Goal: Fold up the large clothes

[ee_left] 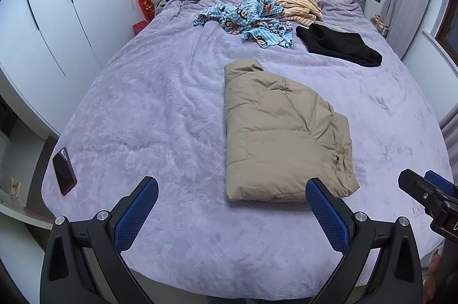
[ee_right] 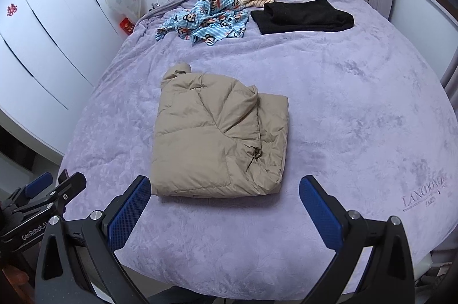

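Item held: nothing; our left gripper (ee_left: 232, 198) and right gripper (ee_right: 224, 196) both hang with blue pads spread wide and bare over the near edge of the lilac bedspread (ee_right: 357, 103). Item in hand for the task: one tan padded jacket (ee_right: 217, 137), lying mid-bed just beyond the fingertips, already doubled into a thick rough rectangle, collar at the far end and loose layered edges along its right side. We judge it light, soft, springy and rather slick-shelled, so we would pinch deep through all layers at the near corners.
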